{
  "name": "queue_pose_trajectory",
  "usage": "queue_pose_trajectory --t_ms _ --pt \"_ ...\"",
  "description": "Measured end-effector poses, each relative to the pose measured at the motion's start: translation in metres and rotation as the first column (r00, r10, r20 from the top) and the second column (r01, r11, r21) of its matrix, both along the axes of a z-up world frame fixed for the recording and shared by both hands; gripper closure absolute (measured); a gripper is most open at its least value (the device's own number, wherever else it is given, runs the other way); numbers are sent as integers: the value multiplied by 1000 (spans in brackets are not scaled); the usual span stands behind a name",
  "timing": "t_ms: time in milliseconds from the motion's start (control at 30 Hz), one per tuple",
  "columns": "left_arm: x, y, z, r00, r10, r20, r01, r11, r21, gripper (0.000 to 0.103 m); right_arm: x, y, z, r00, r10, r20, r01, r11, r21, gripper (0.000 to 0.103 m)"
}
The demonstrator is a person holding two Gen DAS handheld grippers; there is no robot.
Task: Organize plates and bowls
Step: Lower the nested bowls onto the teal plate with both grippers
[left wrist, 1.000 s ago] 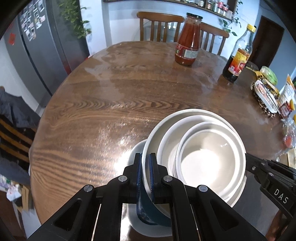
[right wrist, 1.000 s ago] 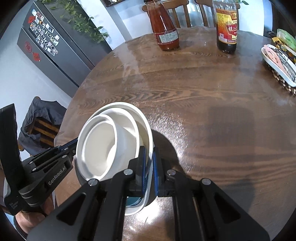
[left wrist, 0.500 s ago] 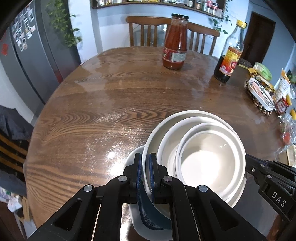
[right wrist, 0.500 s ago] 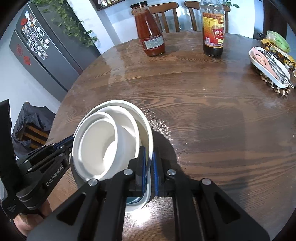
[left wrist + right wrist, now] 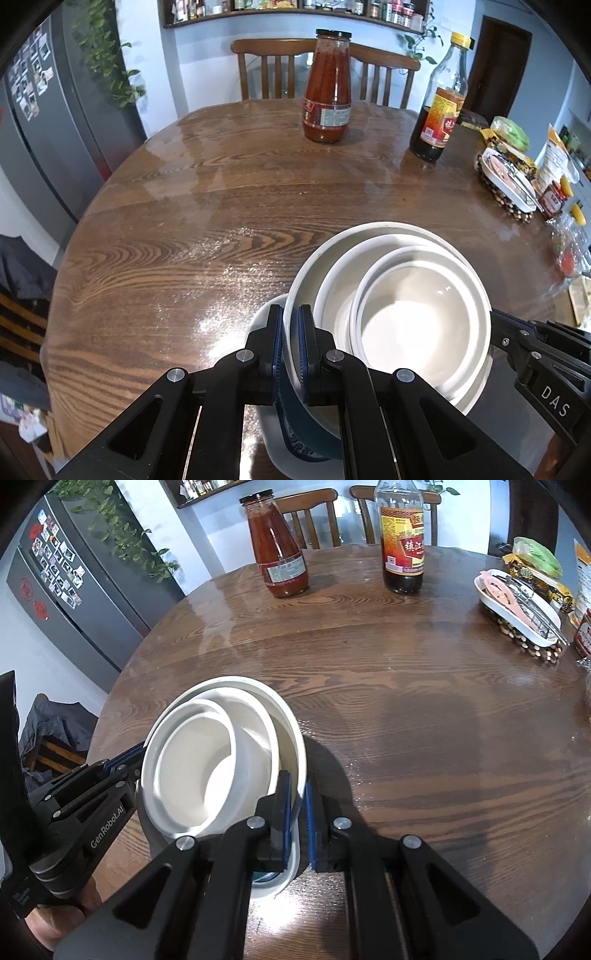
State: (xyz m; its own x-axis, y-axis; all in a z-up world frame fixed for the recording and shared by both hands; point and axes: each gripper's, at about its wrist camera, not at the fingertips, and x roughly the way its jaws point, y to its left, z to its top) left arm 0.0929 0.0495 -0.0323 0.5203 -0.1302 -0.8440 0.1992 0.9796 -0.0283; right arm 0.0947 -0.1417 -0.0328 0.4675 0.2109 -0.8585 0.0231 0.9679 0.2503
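Three white bowls sit nested: an outer bowl (image 5: 369, 230), a middle one and an inner bowl (image 5: 413, 325). My left gripper (image 5: 290, 321) is shut on the outer bowl's near-left rim. On the opposite rim my right gripper (image 5: 297, 786) is shut too. Each gripper shows in the other's view: the right gripper (image 5: 517, 339), the left gripper (image 5: 122, 764). The bowl stack (image 5: 207, 771) hangs tilted over a white plate (image 5: 266, 314) on the table. A teal, blue-patterned surface (image 5: 295, 435) shows under the rim; I cannot tell whether it is the outer bowl's outside.
On the round wooden table (image 5: 184, 221) stand a red sauce jar (image 5: 327, 88) and a dark bottle (image 5: 439, 107) at the far side. A white dish on a beaded mat (image 5: 506, 181) and food packets lie at the right edge. Chairs stand behind, a fridge at the left.
Both grippers keep their hold on the bowl stack. The views have tipped upward, so more of the far table, chairs and shelf shows, and the jar has drifted left in the left wrist view.
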Motion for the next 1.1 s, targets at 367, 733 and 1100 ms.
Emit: queue_pose_trajectory --t_ms 367,733,1100 --pt "4 -5 -1 1000 -22 9 22 1000 10 99 -4 -4 1 1000 -19 2 19 1000 -6 92" --pt "2 -7 -1 1000 -24 18 23 999 27 98 -5 -4 2 1000 -21 7 21 1000 -1 92" --pt "2 -6 0 1000 -15 18 14 999 29 98 -6 -3 2 1000 -18 6 18 1000 1 92"
